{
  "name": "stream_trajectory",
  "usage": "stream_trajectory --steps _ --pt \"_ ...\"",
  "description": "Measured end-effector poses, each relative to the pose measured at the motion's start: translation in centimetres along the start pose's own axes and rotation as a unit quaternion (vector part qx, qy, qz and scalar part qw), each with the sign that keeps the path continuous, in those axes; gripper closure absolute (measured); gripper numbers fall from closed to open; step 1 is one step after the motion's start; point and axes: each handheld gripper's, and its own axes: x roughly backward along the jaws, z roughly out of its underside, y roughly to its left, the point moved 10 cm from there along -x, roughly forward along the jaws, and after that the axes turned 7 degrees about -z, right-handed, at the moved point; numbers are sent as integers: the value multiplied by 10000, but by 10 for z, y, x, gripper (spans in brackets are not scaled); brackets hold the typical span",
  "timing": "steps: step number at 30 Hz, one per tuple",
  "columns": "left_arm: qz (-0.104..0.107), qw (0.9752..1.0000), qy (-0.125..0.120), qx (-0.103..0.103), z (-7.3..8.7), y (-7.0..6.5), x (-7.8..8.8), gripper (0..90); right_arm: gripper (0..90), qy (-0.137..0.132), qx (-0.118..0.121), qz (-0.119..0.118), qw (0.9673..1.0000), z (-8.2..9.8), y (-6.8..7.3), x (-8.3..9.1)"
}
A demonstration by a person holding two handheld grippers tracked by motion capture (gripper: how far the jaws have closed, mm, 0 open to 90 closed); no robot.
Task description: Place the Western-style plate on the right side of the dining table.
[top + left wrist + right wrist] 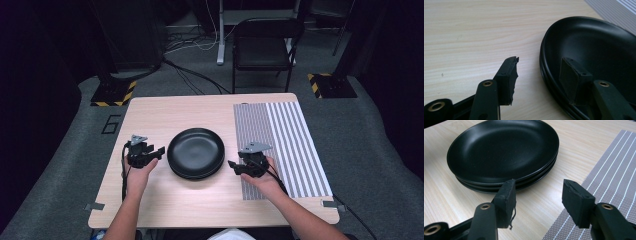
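Note:
A stack of three black plates (pixel 196 152) (pixel 504 150) sits in the middle of the wooden table (pixel 165 112). My left gripper (pixel 159 151) is just left of the stack and open. In the left gripper view (pixel 540 61) one jaw hangs over the bare wood and the other over the top plate (pixel 599 50), with the rim between them and untouched. My right gripper (pixel 232 165) is just right of the stack, also open. In the right gripper view (pixel 539 183) there is only table between its jaws, and the plates lie ahead to the left.
A grey striped placemat (pixel 285 145) (pixel 614 177) covers the right part of the table, under my right hand. Beyond the far edge stand a black chair (pixel 262 47), floor cables, and two bases with yellow-black tape (pixel 112 92) (pixel 330 85).

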Motion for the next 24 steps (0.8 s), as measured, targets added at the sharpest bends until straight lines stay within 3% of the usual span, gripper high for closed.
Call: stream_trajectory --steps 7,10,13,19,22,24 --pt "56 10000 38 -59 -13 -9 1 519 507 -62 24 -86 9999 -12 -2 -1" --pt "160 9998 105 75 -16 -13 -2 520 520 -80 -35 -103 9999 -17 -3 -4" --pt "173 9997 152 68 -17 -15 -5 519 518 -51 -57 -89 9999 -21 -4 -7" --pt "6 9999 133 50 -20 -11 -8 529 490 25 -140 -40 9999 -28 -10 -15" --pt "48 9999 157 23 -19 -11 -8 573 501 32 -149 2 9999 -30 -13 -17" --pt "69 9998 164 -83 -17 -12 -8 597 554 52 -235 -146 9996 -33 -14 -20"
